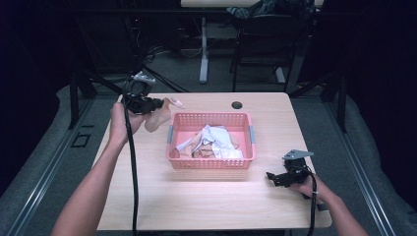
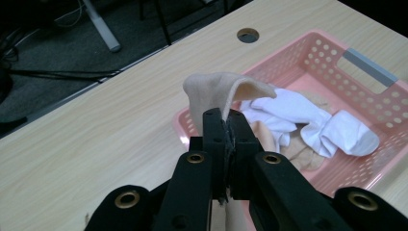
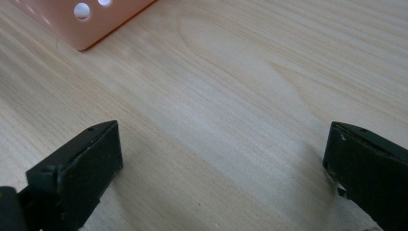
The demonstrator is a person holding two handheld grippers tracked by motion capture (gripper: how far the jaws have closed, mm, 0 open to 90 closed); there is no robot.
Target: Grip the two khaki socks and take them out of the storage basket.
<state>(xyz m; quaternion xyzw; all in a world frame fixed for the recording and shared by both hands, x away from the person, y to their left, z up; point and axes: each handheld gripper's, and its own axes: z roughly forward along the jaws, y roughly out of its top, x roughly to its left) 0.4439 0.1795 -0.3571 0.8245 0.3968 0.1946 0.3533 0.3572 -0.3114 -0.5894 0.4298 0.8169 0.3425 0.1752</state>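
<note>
The left gripper (image 1: pixel 158 104) hangs in the air above the far left part of the table (image 1: pixel 147 196), just left of the pink basket (image 1: pixel 211 162). Its jaws are pressed together on a beige sock (image 1: pixel 158 118), which they hold by a pinched edge. In the high view the sock droops below the jaws, clear of the table top, with one end folded out to the right towards the basket's far left corner. In the left gripper view the same sock (image 2: pixel 216 94) rises from between the closed jaws of the left gripper (image 2: pixel 225 132) and curls over to the right, with the basket (image 2: pixel 337 53) behind it.

The basket stands near the middle of the table. Inside it lie white socks (image 1: pixel 216 137), bunched together, and more beige fabric (image 1: pixel 204 150) beneath and beside them. In the left gripper view the white socks (image 2: pixel 332 127) lie across the beige pieces. A grey handle (image 2: pixel 368 66) sits on the basket's rim.

The right gripper (image 1: pixel 275 178) rests low at the near right of the table, right of the basket and apart from it. Its jaws stand wide apart and hold nothing. In the right gripper view, bare wood lies between the two jaws of the right gripper (image 3: pixel 223 166), and a corner of the basket (image 3: pixel 91 24) shows at the far left. A round hole (image 1: pixel 237 105) sits in the table beyond the basket.
</note>
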